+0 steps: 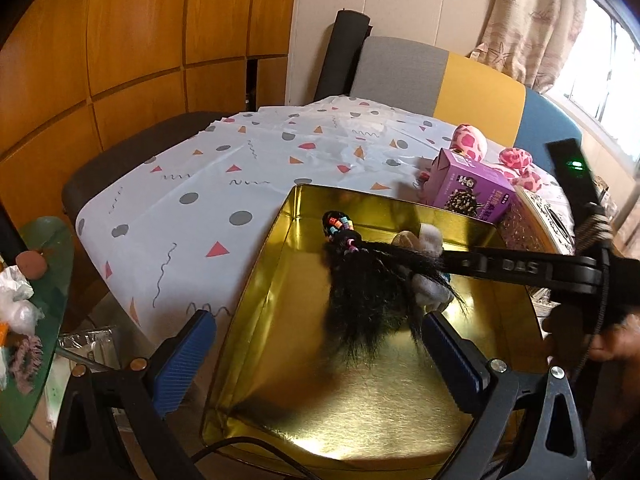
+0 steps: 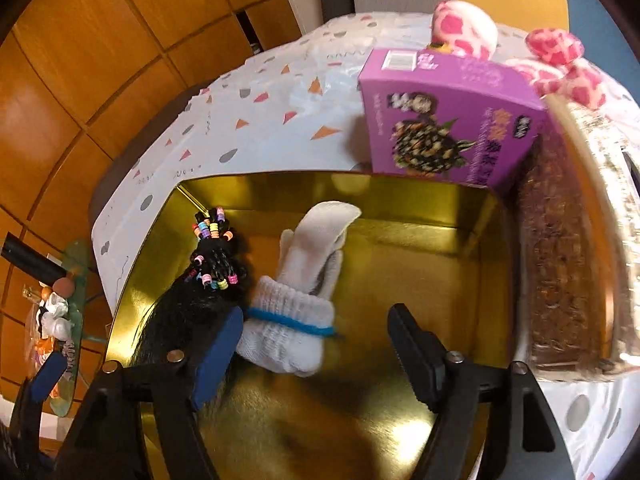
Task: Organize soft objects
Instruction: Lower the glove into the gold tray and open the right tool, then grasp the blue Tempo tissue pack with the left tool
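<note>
Right gripper: pointed steeply down into the gold tin; jaws stood wide apart, gripping nothing.
Right gripper, side view: in the left wrist view its black arm reached in from the right, across the tin's right wall, with a hand below it at the frame edge.
Sock: a rolled white sock with a blue band lay on the tin floor between the right jaws, at the left blue pad; contact could not be told. It stood apart from the right pad.
Wig: black hair with coloured beads lay just left of the sock, behind the left pad.
Left gripper: angled down over the tin's near left corner; jaws stood wide open and empty, left pad outside the tin wall, right pad over its floor.
Box: purple, beyond the tin's far rim.
Plush: pink and white, behind the box.
Cloth: patterned, under the tin, ahead of both grippers.
</note>
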Demonstrator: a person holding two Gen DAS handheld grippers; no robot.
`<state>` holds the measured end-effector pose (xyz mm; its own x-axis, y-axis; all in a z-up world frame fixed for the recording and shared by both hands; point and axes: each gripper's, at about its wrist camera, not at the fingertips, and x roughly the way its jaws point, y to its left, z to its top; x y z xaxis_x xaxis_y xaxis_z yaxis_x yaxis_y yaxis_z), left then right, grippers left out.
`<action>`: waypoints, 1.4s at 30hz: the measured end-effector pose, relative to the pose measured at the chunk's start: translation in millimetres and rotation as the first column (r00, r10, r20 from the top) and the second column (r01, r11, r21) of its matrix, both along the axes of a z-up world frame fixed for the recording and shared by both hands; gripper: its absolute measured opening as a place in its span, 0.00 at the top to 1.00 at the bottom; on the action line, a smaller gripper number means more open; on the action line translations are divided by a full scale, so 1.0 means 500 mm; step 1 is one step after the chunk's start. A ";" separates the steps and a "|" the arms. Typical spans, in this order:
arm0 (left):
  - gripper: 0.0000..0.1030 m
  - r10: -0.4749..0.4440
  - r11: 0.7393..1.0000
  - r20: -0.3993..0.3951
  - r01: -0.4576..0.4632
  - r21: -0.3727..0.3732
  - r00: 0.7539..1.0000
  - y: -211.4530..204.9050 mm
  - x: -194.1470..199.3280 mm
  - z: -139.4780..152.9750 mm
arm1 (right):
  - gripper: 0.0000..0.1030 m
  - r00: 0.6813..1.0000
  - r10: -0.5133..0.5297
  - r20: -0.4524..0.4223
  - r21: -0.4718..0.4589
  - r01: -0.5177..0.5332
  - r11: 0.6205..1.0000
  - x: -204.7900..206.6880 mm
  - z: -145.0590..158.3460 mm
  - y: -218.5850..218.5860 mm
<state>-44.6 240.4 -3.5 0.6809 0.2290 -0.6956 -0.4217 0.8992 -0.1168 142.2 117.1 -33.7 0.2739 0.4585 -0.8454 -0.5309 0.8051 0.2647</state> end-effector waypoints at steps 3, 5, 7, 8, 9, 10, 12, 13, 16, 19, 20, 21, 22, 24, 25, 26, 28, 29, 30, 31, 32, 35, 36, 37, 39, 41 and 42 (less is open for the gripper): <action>0.00 -0.008 1.000 -0.007 0.008 -0.001 1.000 -0.006 0.003 -0.003 | 0.26 0.999 -0.003 0.040 0.000 0.003 1.000 -0.018 0.016 -0.027; 0.00 -0.007 0.999 -0.017 0.008 0.032 1.000 -0.016 0.006 -0.002 | 0.26 0.998 0.001 0.067 0.005 -0.001 1.000 -0.034 0.025 -0.050; 0.00 -0.017 0.999 -0.022 0.017 0.043 1.000 -0.022 0.009 -0.001 | 0.26 0.996 -0.002 0.088 0.012 0.001 1.000 -0.046 0.035 -0.073; 0.00 -0.022 0.999 -0.023 0.024 0.048 0.999 -0.027 0.010 0.001 | 0.26 0.995 -0.001 0.103 0.016 0.000 1.000 -0.053 0.040 -0.085; 0.00 -0.026 0.998 -0.023 0.027 0.051 0.999 -0.031 0.012 0.002 | 0.26 0.993 0.001 0.117 0.015 -0.003 1.000 -0.059 0.044 -0.093; 0.00 -0.031 0.998 -0.023 0.032 0.049 0.999 -0.033 0.012 0.003 | 0.26 0.991 0.003 0.135 0.012 -0.005 1.000 -0.066 0.048 -0.104; 0.00 -0.041 0.998 -0.023 0.042 0.049 0.999 -0.039 0.014 0.005 | 0.26 0.986 0.000 0.165 0.007 -0.001 1.000 -0.077 0.058 -0.126; 0.00 -0.044 0.998 -0.025 0.046 0.053 0.999 -0.043 0.015 0.005 | 0.26 0.985 -0.004 0.173 0.008 0.002 1.000 -0.081 0.061 -0.138; 0.00 -0.071 0.996 -0.026 0.072 0.052 0.997 -0.054 0.018 0.008 | 0.26 0.980 -0.030 0.196 0.015 0.027 1.000 -0.089 0.073 -0.179; 0.00 -0.092 0.995 -0.025 0.093 0.038 0.995 -0.063 0.021 0.009 | 0.26 0.975 -0.069 0.209 0.024 0.066 0.998 -0.092 0.083 -0.223; 0.00 -0.098 0.994 -0.022 0.099 0.040 0.995 -0.068 0.021 0.011 | 0.26 0.974 -0.084 0.212 0.025 0.080 0.996 -0.091 0.085 -0.238; 0.00 -0.100 0.994 -0.020 0.101 0.047 0.995 -0.073 0.022 0.013 | 0.26 0.972 -0.097 0.216 0.026 0.094 0.995 -0.091 0.087 -0.251; 0.00 -0.105 0.993 -0.019 0.106 0.050 0.994 -0.077 0.023 0.014 | 0.26 0.969 -0.111 0.220 0.026 0.107 0.994 -0.090 0.089 -0.266; 0.00 -0.116 0.992 -0.021 0.117 0.051 0.993 -0.084 0.025 0.015 | 0.26 0.964 -0.142 0.223 0.025 0.140 0.990 -0.087 0.091 -0.298; 0.00 -0.120 0.991 -0.022 0.121 0.051 0.993 -0.087 0.026 0.016 | 0.26 0.962 -0.156 0.223 0.025 0.154 0.988 -0.085 0.092 -0.311; 0.00 -0.129 0.990 -0.021 0.129 0.050 0.991 -0.091 0.027 0.017 | 0.26 0.959 -0.171 0.225 0.025 0.170 0.985 -0.083 0.093 -0.327; 0.00 -0.143 0.988 -0.022 0.144 0.056 0.990 -0.101 0.030 0.019 | 0.26 0.952 -0.199 0.231 0.018 0.200 0.980 -0.079 0.093 -0.358; 0.00 -0.154 0.986 -0.021 0.155 0.059 0.988 -0.107 0.032 0.020 | 0.26 0.948 -0.218 0.234 0.013 0.221 0.975 -0.075 0.094 -0.379; 0.00 -0.161 0.985 -0.021 0.162 0.061 0.987 -0.111 0.034 0.021 | 0.26 0.944 -0.230 0.235 0.012 0.234 0.972 -0.073 0.094 -0.394; 0.00 -0.170 0.983 -0.022 0.171 0.064 0.985 -0.117 0.036 0.023 | 0.26 0.940 -0.246 0.237 0.010 0.250 0.968 -0.071 0.095 -0.411; 0.00 -0.178 0.982 -0.023 0.179 0.063 0.984 -0.122 0.039 0.025 | 0.26 0.934 -0.264 0.240 0.007 0.270 0.963 -0.067 0.096 -0.431; 0.00 -0.196 0.980 -0.024 0.196 0.042 0.980 -0.134 0.049 0.030 | 0.26 0.910 -0.329 0.253 -0.002 0.341 0.940 -0.057 0.104 -0.502; 0.00 -0.207 0.978 -0.022 0.207 0.033 0.978 -0.140 0.054 0.032 | 0.26 0.897 -0.360 0.257 0.001 0.373 0.928 -0.053 0.107 -0.529; 0.00 -0.218 0.975 -0.021 0.218 0.028 0.976 -0.145 0.058 0.034 | 0.26 0.882 -0.393 0.259 0.007 0.405 0.914 -0.048 0.110 -0.558; 0.00 -0.256 0.966 -0.019 0.256 0.029 0.967 -0.167 0.068 0.040 | 0.26 0.832 -0.486 0.266 0.024 0.499 0.867 -0.039 0.115 -0.632; 0.00 -0.314 0.949 -0.010 0.314 0.029 0.950 -0.195 0.078 0.050 | 0.26 0.764 -0.586 0.269 0.043 0.598 0.800 -0.035 0.118 -0.706; 0.00 -0.338 0.940 -0.005 0.338 0.038 0.941 -0.211 0.083 0.056 | 0.26 0.715 -0.643 0.273 0.055 0.656 0.753 -0.035 0.118 -0.752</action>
<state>-3.2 135.1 24.5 0.7239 0.0110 -0.6898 -0.0921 0.9925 -0.0809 124.5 -258.8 25.4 0.7001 0.0506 -0.7122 0.0849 0.9845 0.1534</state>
